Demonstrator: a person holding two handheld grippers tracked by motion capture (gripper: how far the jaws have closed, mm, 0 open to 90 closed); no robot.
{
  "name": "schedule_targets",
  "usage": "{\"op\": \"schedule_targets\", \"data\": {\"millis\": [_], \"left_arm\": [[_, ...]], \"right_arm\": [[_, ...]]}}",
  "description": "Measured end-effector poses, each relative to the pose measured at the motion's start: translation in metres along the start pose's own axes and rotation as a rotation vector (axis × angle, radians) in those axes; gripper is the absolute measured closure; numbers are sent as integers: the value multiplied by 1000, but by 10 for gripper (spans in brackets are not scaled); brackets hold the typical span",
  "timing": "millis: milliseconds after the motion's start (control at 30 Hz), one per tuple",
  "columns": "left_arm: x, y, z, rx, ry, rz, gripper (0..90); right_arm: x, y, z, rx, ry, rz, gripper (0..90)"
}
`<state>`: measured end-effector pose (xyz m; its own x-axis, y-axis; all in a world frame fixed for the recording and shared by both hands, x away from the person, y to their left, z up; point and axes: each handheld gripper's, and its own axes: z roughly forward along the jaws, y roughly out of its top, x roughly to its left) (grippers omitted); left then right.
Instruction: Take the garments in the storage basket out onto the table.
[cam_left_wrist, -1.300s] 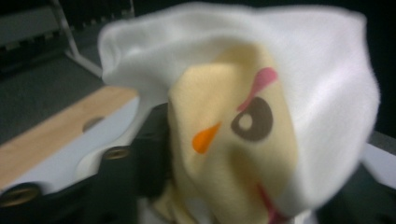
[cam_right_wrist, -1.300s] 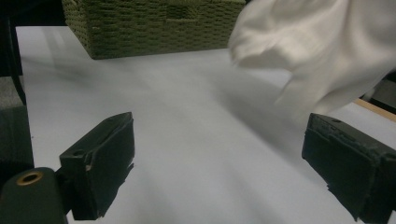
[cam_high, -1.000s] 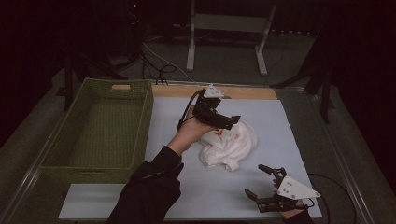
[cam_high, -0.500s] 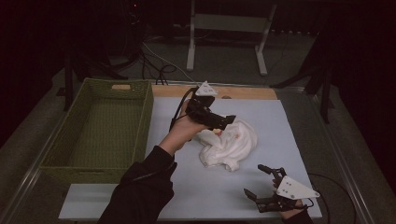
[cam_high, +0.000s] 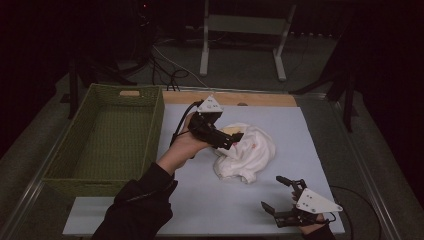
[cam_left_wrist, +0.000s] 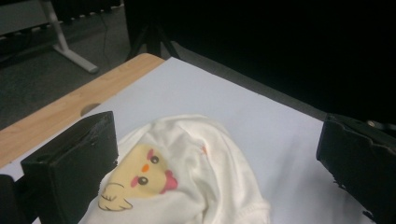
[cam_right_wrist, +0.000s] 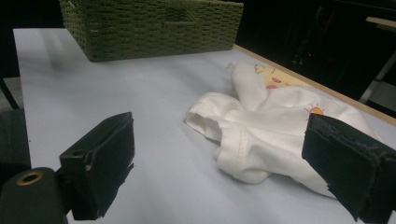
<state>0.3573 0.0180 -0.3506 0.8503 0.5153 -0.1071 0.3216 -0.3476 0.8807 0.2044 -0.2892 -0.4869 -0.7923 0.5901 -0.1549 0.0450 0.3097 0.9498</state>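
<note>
On the pale mat, mid-right: crumpled white garment, chick print upward. Left gripper over its near-left edge, jaws spread wide, nothing held. Right gripper low by the front edge, well apart from the cloth, jaws also spread and empty. Green woven basket stands left of the mat.

Risk, as judged: a pinch on one loose fold would lift a single layer, the rest trailing and dragging across the mat.

Heap is bunched; long axis roughly far-left to near-right in the high view, hem opening toward the right gripper. Orientation otherwise unclear
</note>
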Motion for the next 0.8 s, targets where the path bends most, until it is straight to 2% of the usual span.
{"op": "schedule_targets", "data": {"millis": [100, 133, 200, 467, 500, 567, 600, 700, 733, 800], "left_arm": [[-1, -2, -2, -4, 1, 4, 0], [-5, -7, -5, 9, -14, 25, 0], [-7, -11, -7, 15, -17, 38, 0], [-13, -29, -13, 35, -26, 46, 0], [-16, -35, -15, 40, -23, 65, 0], [-18, -40, -16, 44, -20, 70, 0], [-19, -42, -17, 29, -16, 70, 0], [-21, -47, -19, 29, -30, 72, 1], [-23, -52, -20, 42, -43, 75, 1], [-25, -56, -21, 43, -42, 84, 1]], "right_arm": [[0, 0, 0, 1, -1, -1, 96], [0, 0, 0, 1, -1, -1, 95], [0, 0, 0, 1, -1, 0, 96], [1, 0, 1, 4, 4, 3, 95], [1, 0, 1, 5, 3, 2, 95], [1, 1, 1, 5, 3, 2, 95], [1, 0, 1, 5, 1, 1, 96], [1, 0, 1, 6, 2, 0, 96], [1, 1, 1, 6, 1, -1, 96], [1, 1, 1, 6, 1, 0, 95]]}}
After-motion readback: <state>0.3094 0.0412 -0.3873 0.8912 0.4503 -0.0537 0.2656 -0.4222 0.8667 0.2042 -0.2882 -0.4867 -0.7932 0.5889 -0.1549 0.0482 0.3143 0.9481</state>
